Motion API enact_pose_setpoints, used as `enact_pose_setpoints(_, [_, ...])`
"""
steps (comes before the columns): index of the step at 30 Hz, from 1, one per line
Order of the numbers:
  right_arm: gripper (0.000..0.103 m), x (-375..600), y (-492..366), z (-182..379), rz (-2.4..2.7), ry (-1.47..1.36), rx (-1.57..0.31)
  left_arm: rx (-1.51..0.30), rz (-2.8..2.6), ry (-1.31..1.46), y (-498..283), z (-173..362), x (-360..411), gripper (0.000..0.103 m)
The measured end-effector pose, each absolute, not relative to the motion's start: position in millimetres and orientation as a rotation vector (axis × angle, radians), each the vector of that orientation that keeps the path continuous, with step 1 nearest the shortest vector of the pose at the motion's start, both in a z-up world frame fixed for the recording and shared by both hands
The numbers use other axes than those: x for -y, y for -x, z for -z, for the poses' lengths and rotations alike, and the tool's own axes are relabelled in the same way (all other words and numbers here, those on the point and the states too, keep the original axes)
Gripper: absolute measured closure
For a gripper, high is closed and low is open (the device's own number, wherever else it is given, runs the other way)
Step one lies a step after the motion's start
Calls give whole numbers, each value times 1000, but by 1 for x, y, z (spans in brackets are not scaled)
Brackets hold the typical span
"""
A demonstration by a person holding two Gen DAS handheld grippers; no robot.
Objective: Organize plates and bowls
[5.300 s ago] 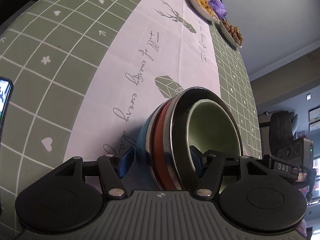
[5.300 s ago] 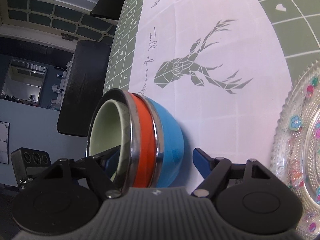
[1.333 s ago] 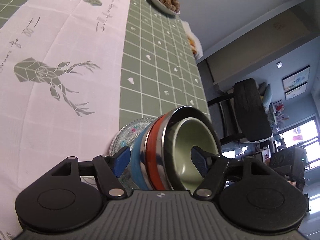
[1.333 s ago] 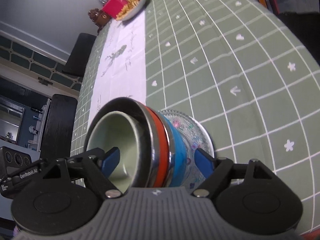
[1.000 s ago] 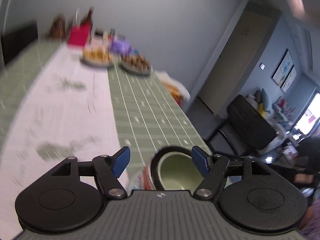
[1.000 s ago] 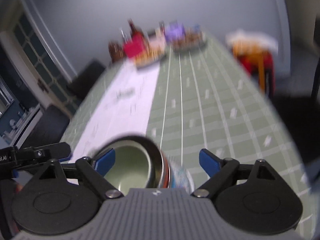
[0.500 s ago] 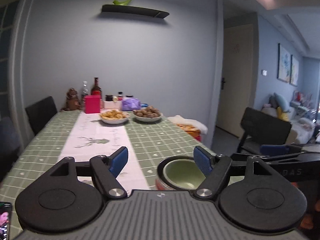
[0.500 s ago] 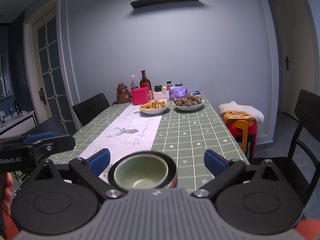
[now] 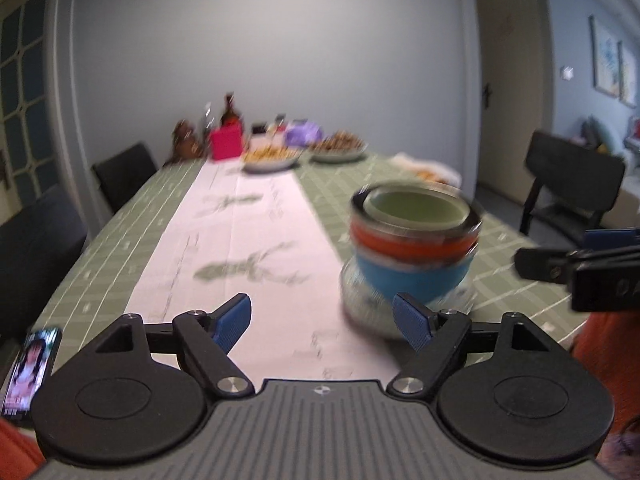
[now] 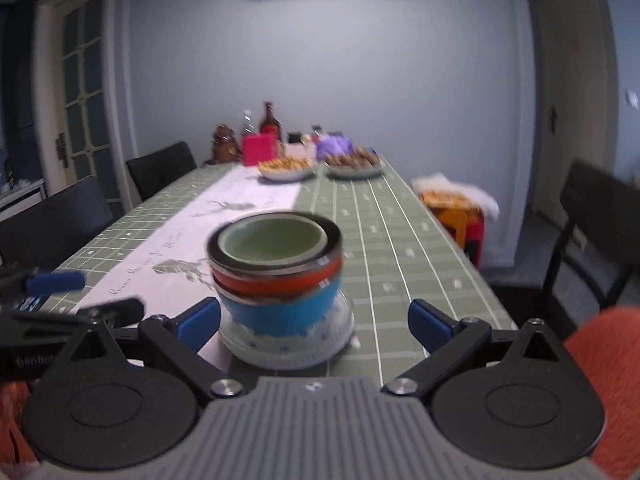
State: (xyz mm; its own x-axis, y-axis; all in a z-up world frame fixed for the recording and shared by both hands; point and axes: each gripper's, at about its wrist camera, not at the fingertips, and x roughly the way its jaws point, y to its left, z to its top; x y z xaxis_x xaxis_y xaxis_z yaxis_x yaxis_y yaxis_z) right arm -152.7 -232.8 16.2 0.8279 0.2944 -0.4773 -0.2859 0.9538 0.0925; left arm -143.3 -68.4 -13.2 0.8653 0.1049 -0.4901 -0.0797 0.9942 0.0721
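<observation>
Bowl stack (image 10: 276, 276) sits on the glass plate (image 10: 288, 344) near the table (image 10: 420, 264) edge, both grippers, left (image 9: 322, 322) and right (image 10: 314, 326), gaping wide just short of it, holding nothing, left just widened.

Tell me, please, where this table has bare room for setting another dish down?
Free: the white runner and green cloth between the stacked bowls and the far snack plates. Crowded: the far end by the bottles.
</observation>
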Motion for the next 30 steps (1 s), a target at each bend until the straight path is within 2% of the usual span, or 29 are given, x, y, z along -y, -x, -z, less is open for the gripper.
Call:
enact_pose_setpoints(4, [5,229,155,-7,-293,8,-537,-570,-117,-36,140,21,68,9])
enact_pose_setpoints(30, [5,217,152,1,-312,87,-579,-617,-140,-40,138,26,69,9])
